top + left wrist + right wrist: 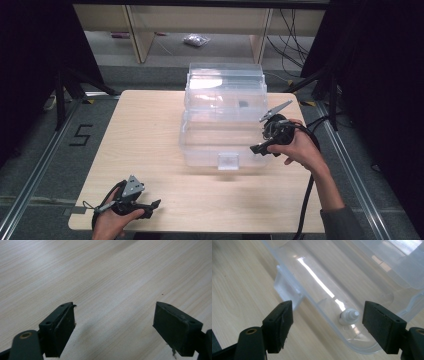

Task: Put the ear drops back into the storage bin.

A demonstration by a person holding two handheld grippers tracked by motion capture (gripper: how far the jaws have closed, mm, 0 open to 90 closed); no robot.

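**Clerk:** Clear plastic storage box (223, 131), lid raised at the far side, standing at the middle of the pale wood tabletop (150, 150), toward its far edge. Front latch tab (228, 161) faces the near side.

**Checker:** Contents?

**Clerk:** One small white bottle (348, 316) with a nozzle cap, lying on the box floor at its right near corner, seen through the wall in the right gripper view.

**Checker:** Right tool?

**Clerk:** Right tool (260, 148), held by the right hand (300, 147) just beside the box's right near corner. Jaws stand wide apart, nothing between the pads; the bottle lies beyond them, inside the box.

**Checker:** Left tool?

**Clerk:** Left tool (151, 207), in the left hand (112, 220) at the near left corner of the tabletop, well apart from the box. Jaws spread, empty, bare wood beneath them in the left gripper view.

**Checker:** Surroundings?

**Clerk:** Grey floor; a "5" mark (80, 135) left of the tabletop.
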